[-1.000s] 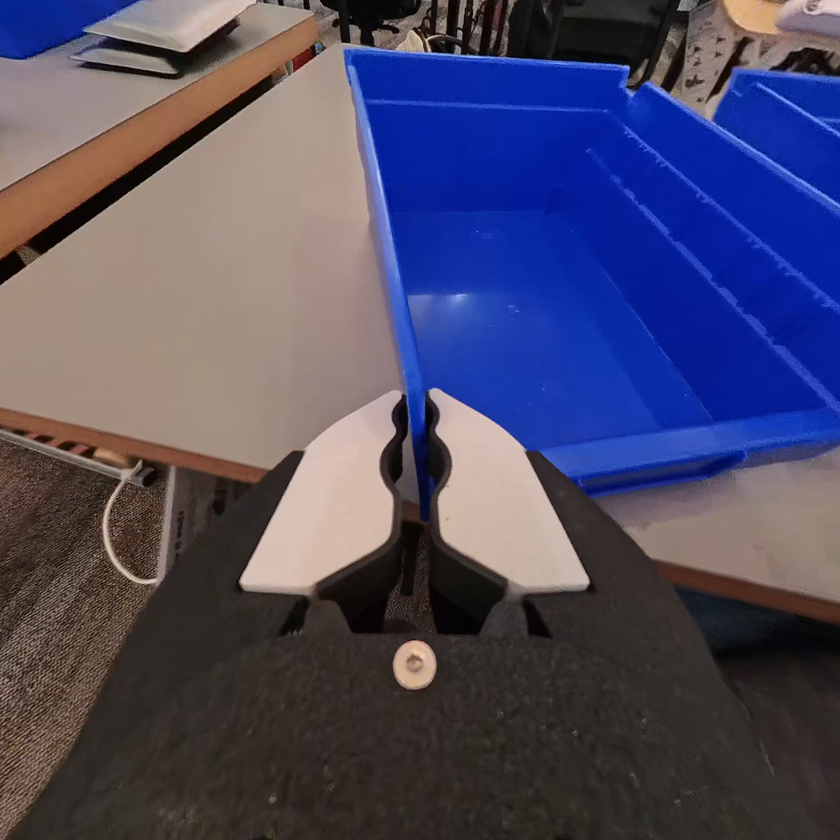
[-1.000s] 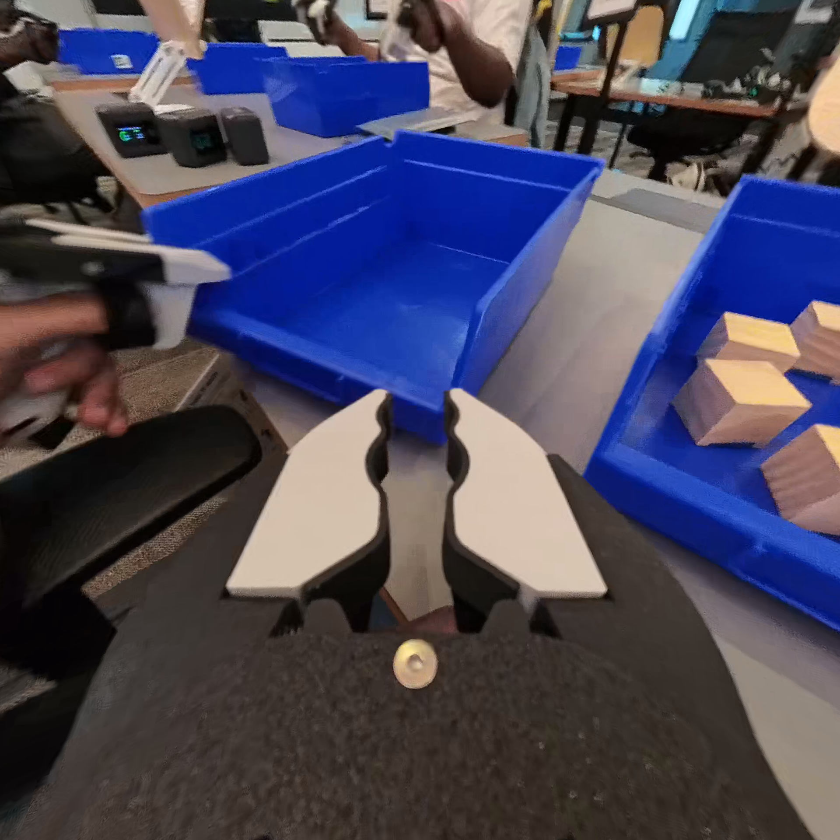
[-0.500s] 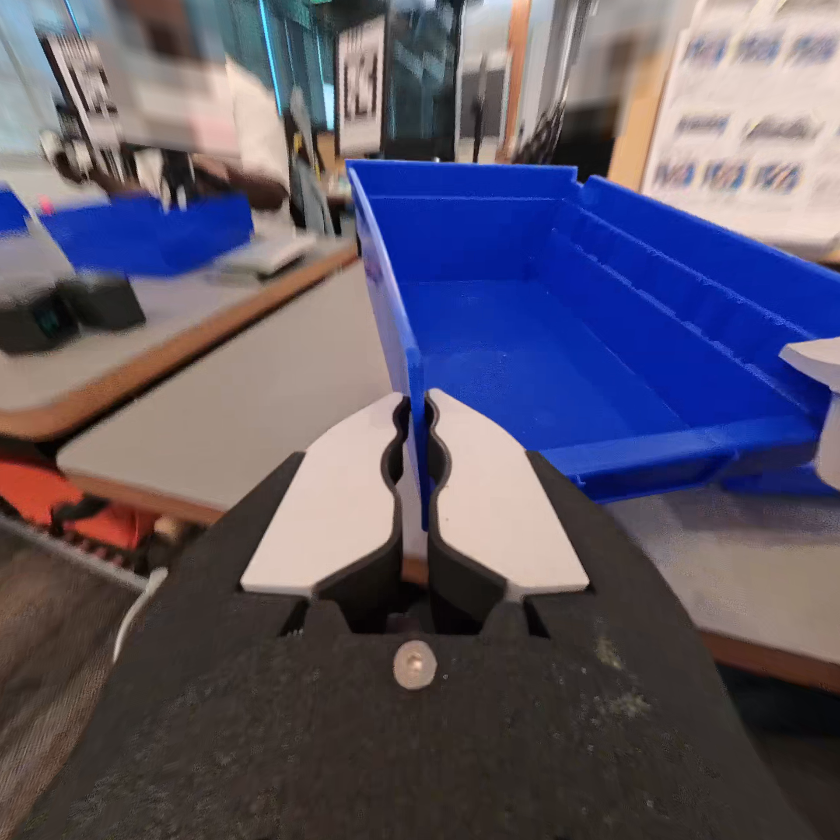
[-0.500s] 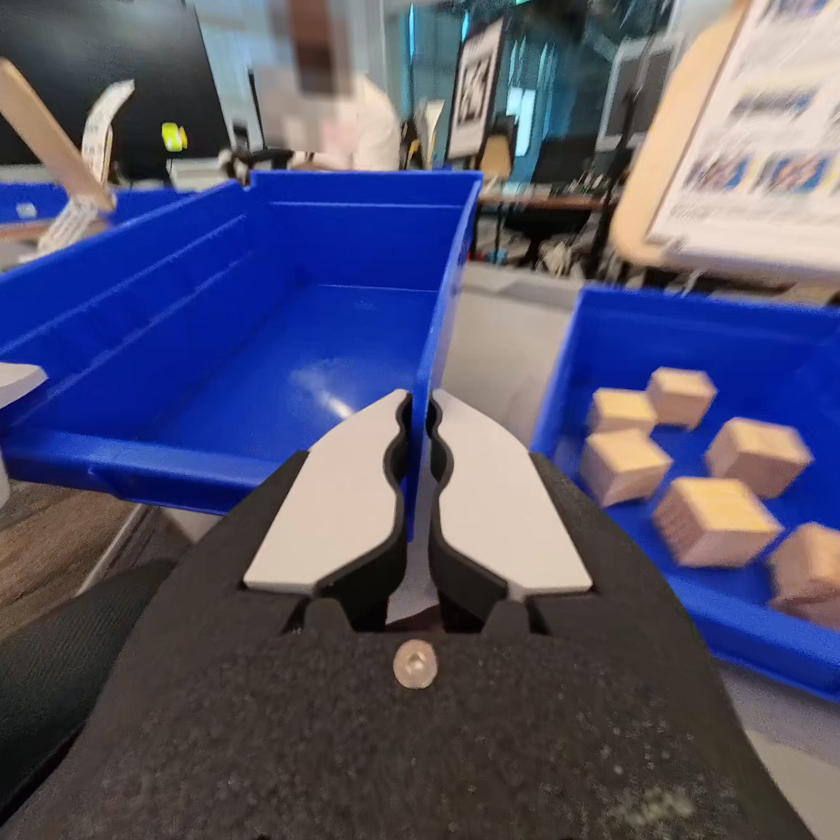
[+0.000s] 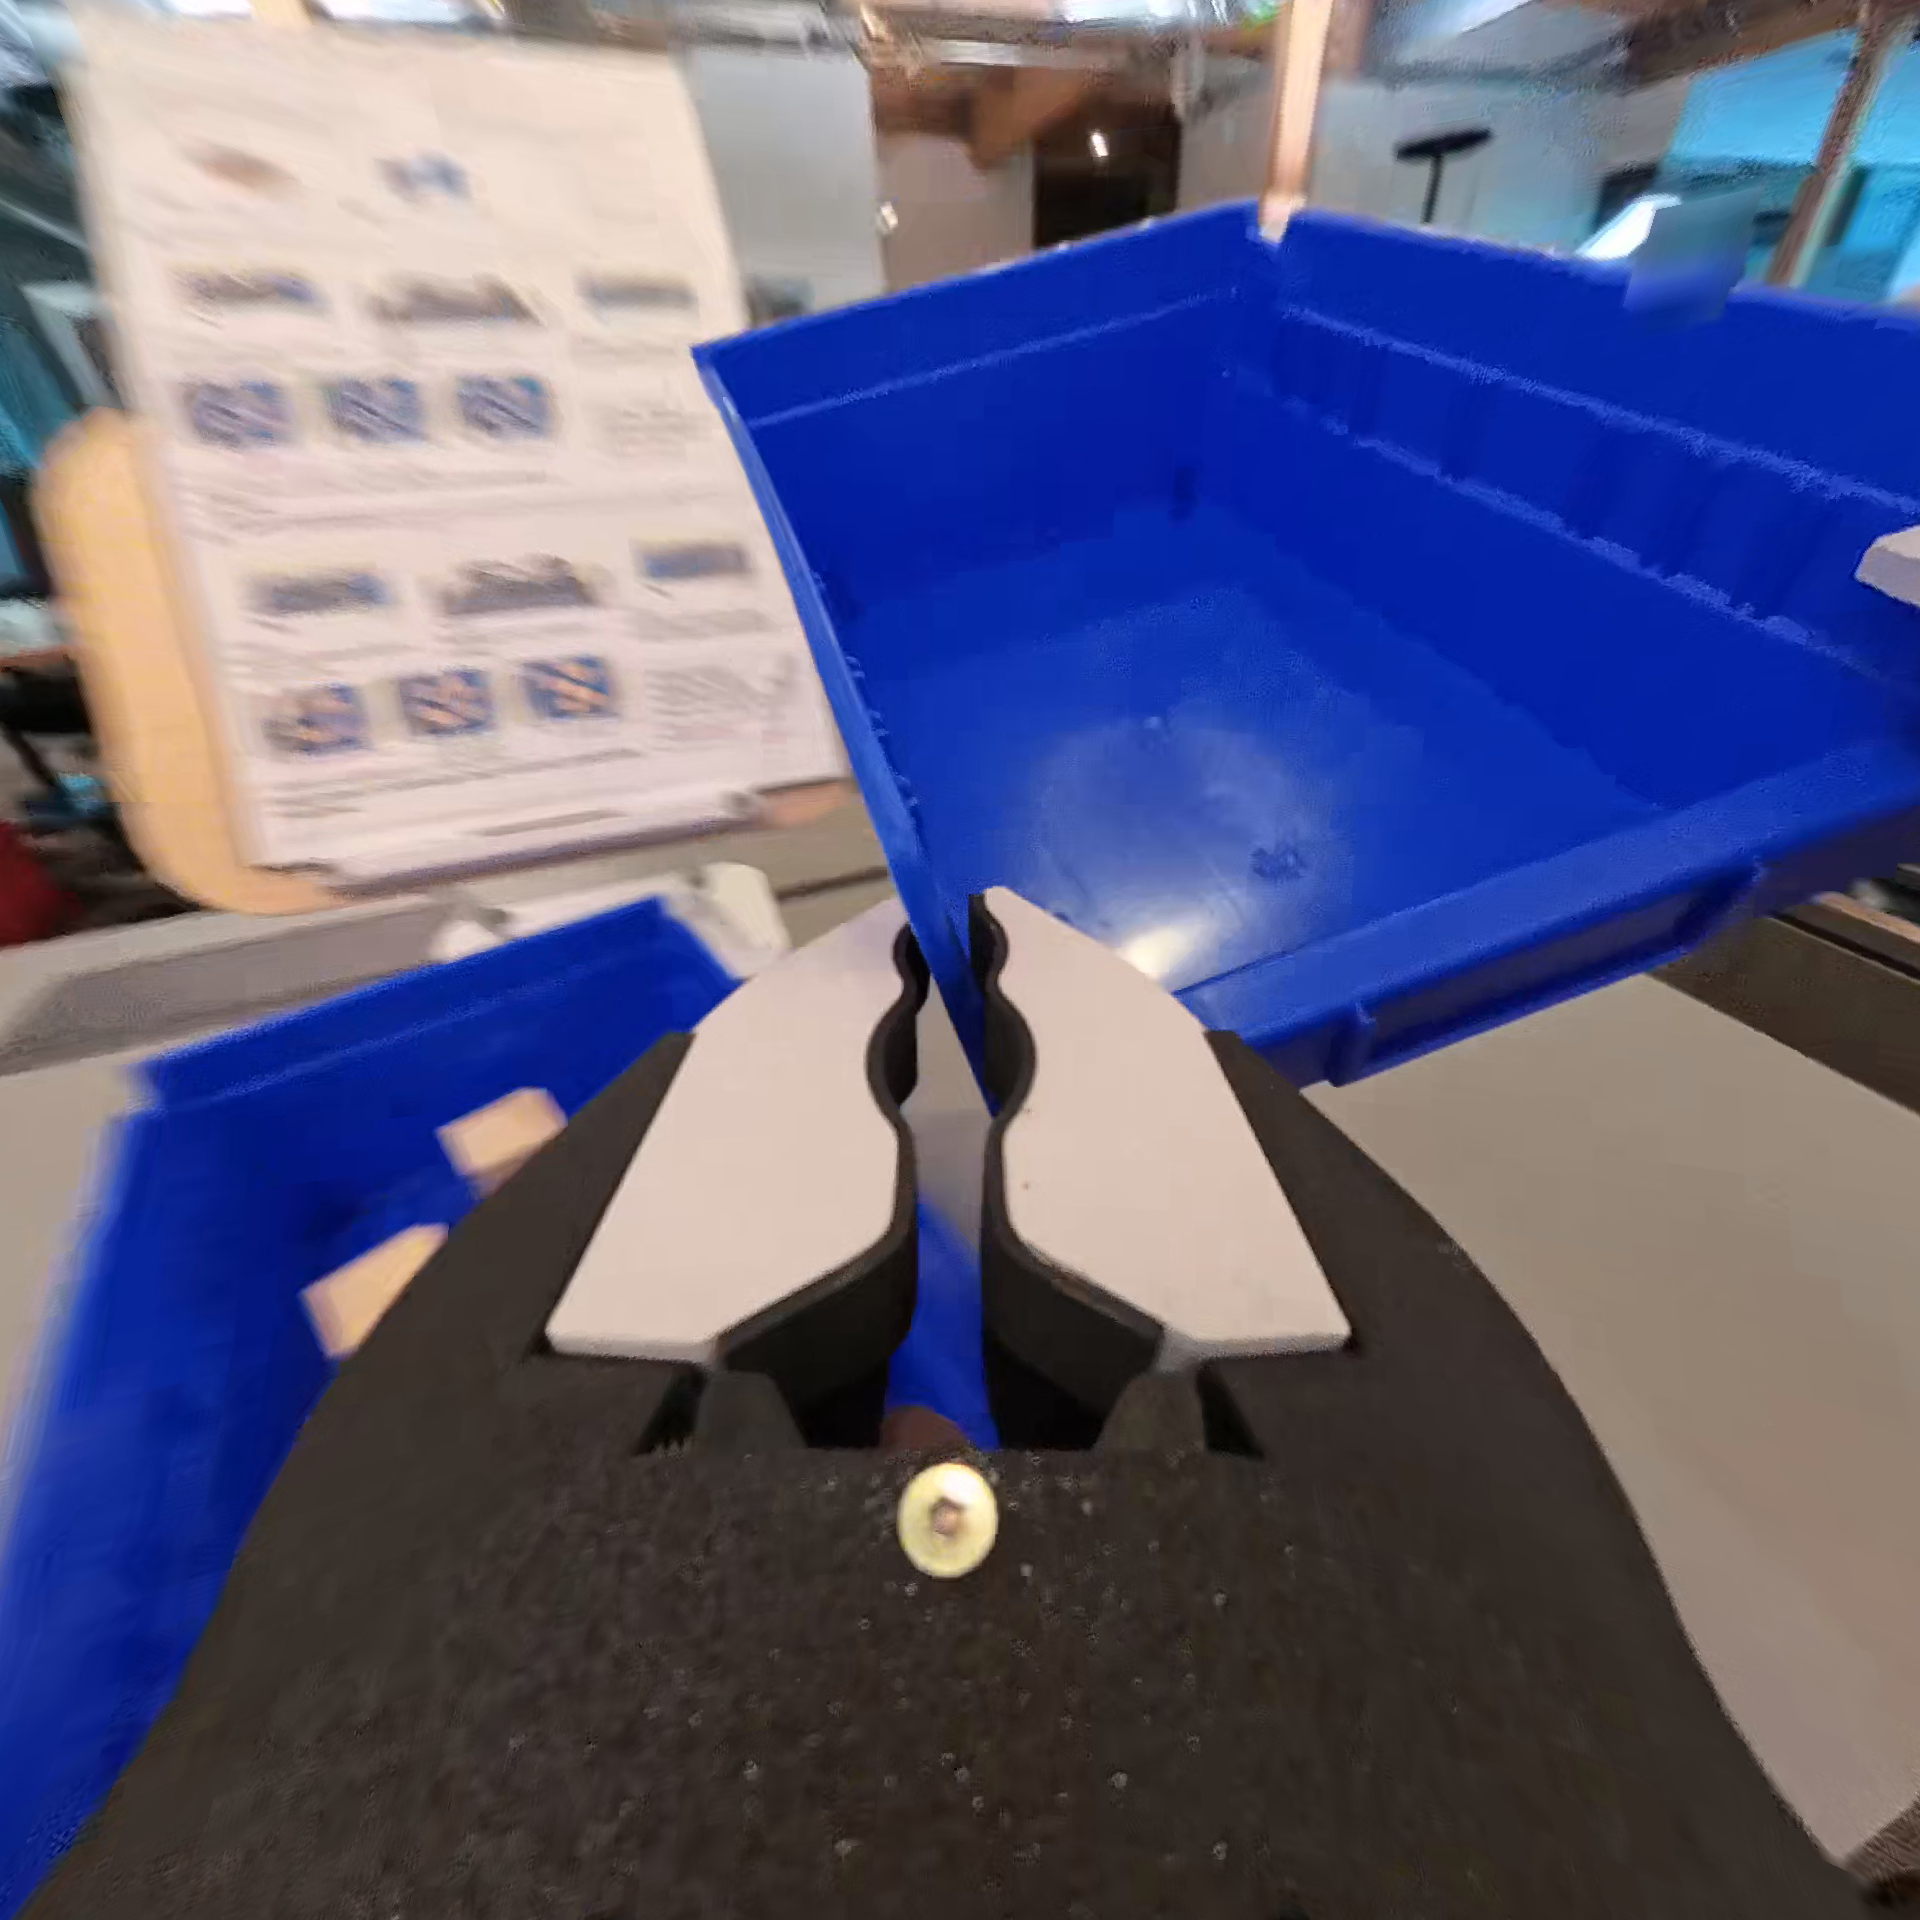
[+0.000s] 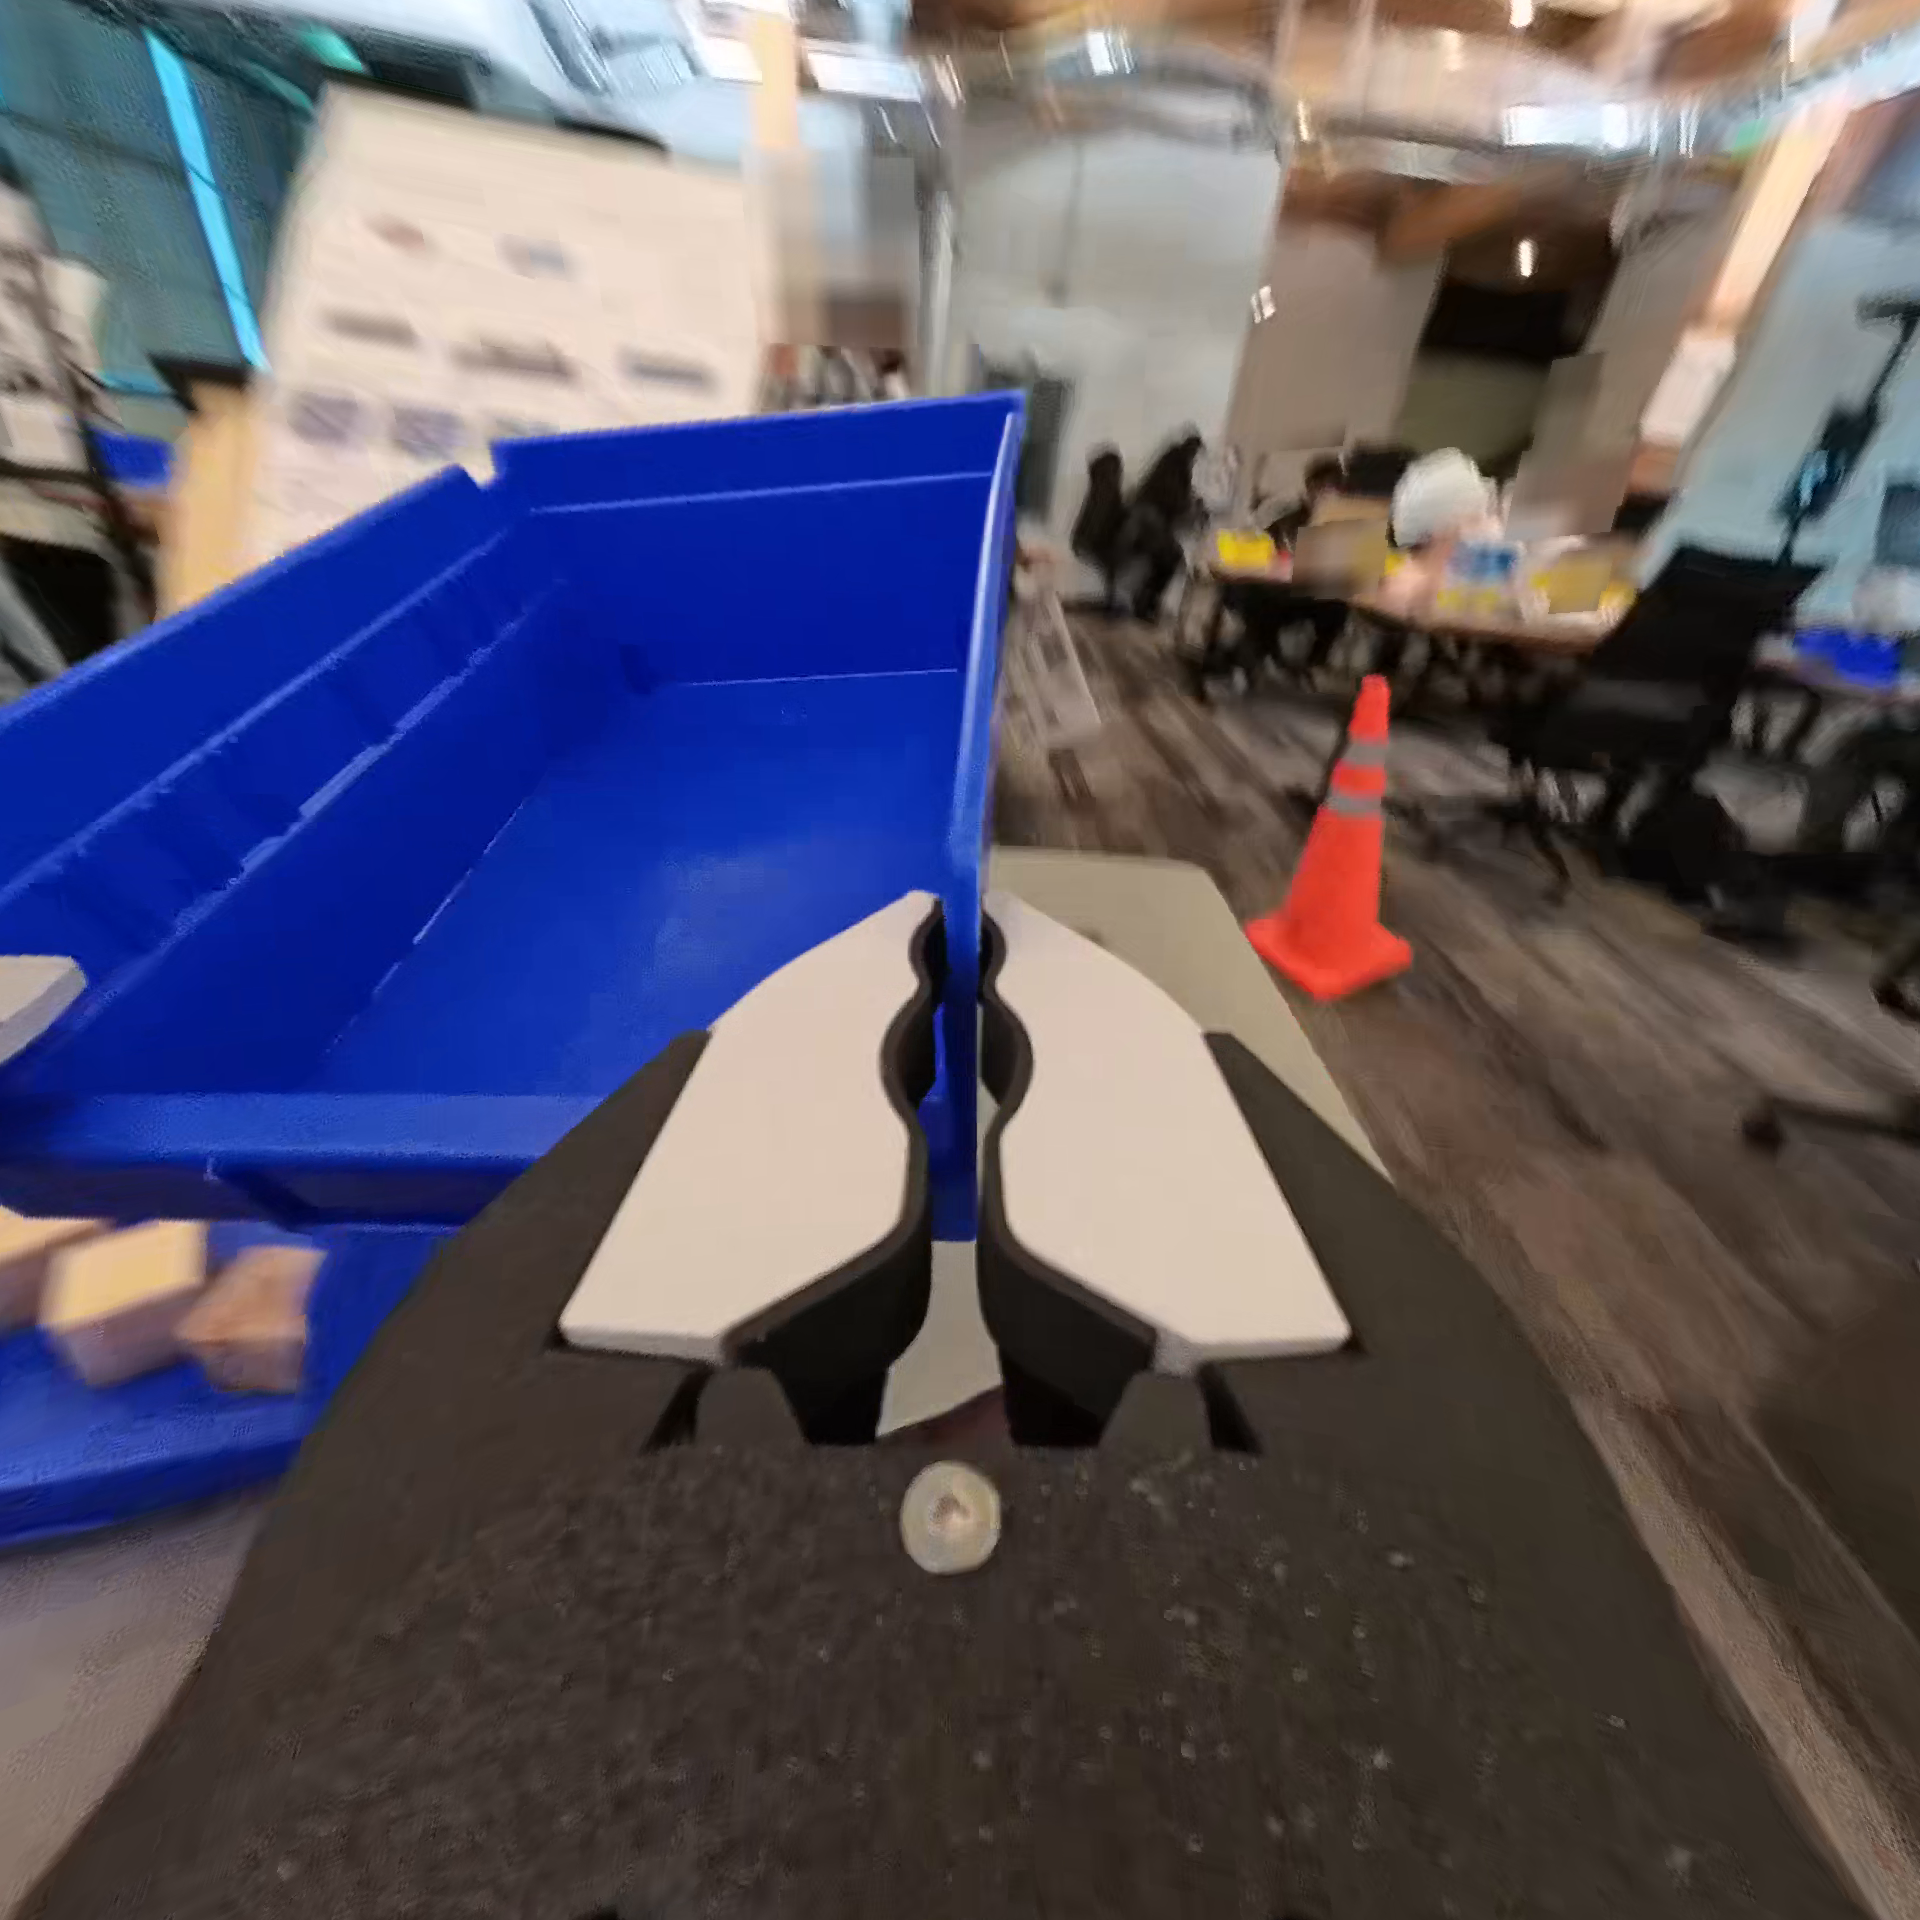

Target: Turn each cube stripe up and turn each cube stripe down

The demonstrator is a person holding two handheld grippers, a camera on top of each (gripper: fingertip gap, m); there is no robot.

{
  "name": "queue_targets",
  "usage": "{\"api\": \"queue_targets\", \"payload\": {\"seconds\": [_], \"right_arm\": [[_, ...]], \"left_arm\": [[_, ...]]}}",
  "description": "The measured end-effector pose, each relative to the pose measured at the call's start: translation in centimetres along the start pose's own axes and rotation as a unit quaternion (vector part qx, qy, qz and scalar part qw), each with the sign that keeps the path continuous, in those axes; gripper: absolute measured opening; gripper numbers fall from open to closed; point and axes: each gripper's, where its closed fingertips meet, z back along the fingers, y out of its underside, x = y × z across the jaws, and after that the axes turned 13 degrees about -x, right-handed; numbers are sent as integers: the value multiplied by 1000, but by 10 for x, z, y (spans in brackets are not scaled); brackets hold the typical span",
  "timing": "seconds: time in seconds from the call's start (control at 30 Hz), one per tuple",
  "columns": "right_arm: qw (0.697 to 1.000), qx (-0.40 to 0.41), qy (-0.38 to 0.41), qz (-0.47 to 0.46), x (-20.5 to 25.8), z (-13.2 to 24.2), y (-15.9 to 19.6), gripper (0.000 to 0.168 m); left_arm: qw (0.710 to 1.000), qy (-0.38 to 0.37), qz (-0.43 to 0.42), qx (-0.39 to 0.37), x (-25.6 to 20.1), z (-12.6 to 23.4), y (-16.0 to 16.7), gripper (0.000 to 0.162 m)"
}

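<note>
An empty blue bin hangs tilted in the air above the grey table. My left gripper is shut on its left side wall. My right gripper is shut on its right side wall. Each view shows the tip of the other gripper at the bin's opposite wall, the right gripper and the left gripper. Below sits a second blue bin holding several wooden cubes, also in the right wrist view. They are blurred and no stripes can be made out.
A poster board stands behind the table. An orange traffic cone stands on the floor past the table's far edge. Office chairs and desks with people fill the room behind.
My right gripper has shut on the bin's right wall. Both grippers have lifted the empty bin off the table and swung it over toward the bin of cubes.
</note>
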Motion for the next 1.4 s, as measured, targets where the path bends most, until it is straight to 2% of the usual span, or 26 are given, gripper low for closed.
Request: {"api": "queue_targets", "payload": {"seconds": [0.1,0.17,0.23,0.33,0.5,0.57,0.6,0.67,0.7,0.77,0.83,0.93,1.03,1.1,1.2,1.33,1.37,1.4], "right_arm": [[996,85,20,-13,-73,-6,64,3],[991,123,25,-43,-107,-5,111,3],[985,147,18,-85,-126,-1,151,3],[982,147,8,-118,-138,2,185,4],[980,164,18,-115,-148,6,213,3],[979,168,18,-118,-149,8,220,3],[980,160,22,-118,-151,8,217,10],[983,130,64,-111,-168,10,199,38],[985,108,83,-103,-176,12,184,41],[991,56,92,-80,-177,13,147,43],[997,18,49,-61,-147,7,108,44],[999,-7,-49,-17,-62,-7,66,46],[982,1,-184,-36,63,-15,58,47],[963,27,-258,-73,145,-10,76,48],[961,85,-252,-72,210,-3,121,52],[978,109,-159,-79,217,-3,156,43],[979,113,-152,-75,218,-5,163,39],[979,115,-148,-75,219,-8,167,30]], "left_arm": [[998,16,20,65,-65,-40,54,5],[994,22,17,106,-98,-52,90,5],[991,29,6,131,-118,-56,116,5],[988,46,5,148,-133,-56,144,7],[982,68,-9,174,-145,-53,168,10],[978,100,4,182,-147,-42,165,26],[975,123,7,184,-146,-31,158,28],[970,164,32,179,-134,1,134,42],[968,178,36,171,-121,20,119,45],[977,157,9,143,-71,49,90,48],[987,97,0,129,-2,71,70,51],[993,-30,-5,114,105,103,63,52],[985,-115,-4,128,163,126,87,55],[980,-134,6,144,175,128,109,55],[973,-145,24,175,181,120,135,55],[969,-143,61,192,185,106,150,48],[969,-134,71,194,182,104,150,42],[971,-122,70,193,178,103,150,27]]}}
